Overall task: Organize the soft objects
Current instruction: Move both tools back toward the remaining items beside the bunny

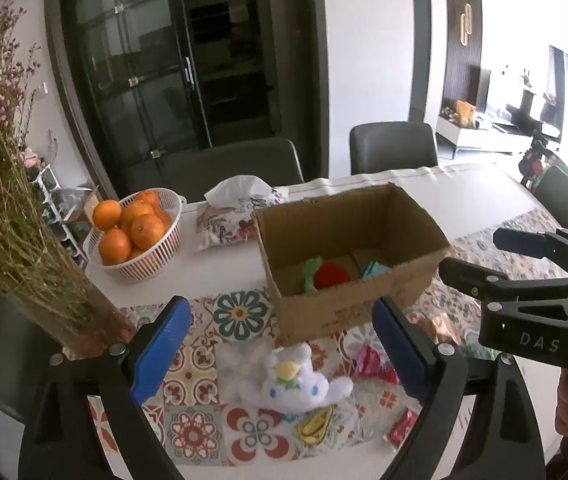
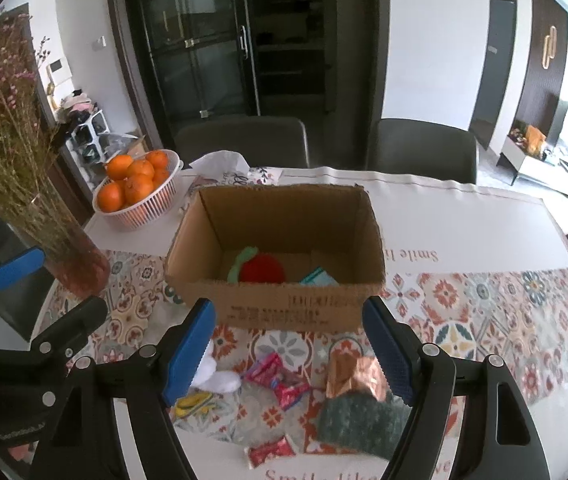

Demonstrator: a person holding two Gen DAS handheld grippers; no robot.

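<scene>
An open cardboard box (image 1: pixel 348 304) (image 2: pixel 284 304) stands on the patterned tablecloth; inside lie a red and green soft toy (image 1: pixel 326 276) (image 2: pixel 258 268) and a teal item (image 2: pixel 318 278). A white plush toy (image 1: pixel 298 378) lies in front of the box, between the fingers of my open, empty left gripper (image 1: pixel 280 356); only part of the plush (image 2: pixel 216 376) shows in the right wrist view. My right gripper (image 2: pixel 286 354) is open and empty above a copper foil packet (image 2: pixel 354 372), a dark green sponge-like pad (image 2: pixel 360 420) and red snack packets (image 2: pixel 280 384).
A white basket of oranges (image 1: pixel 136 232) (image 2: pixel 138 190), a tissue pack (image 1: pixel 236 212) and a vase of dried flowers (image 1: pixel 44 292) (image 2: pixel 64 252) stand to the left. A yellow packet (image 1: pixel 316 426) and red packets (image 1: pixel 374 364) lie near the plush. Chairs stand behind the table.
</scene>
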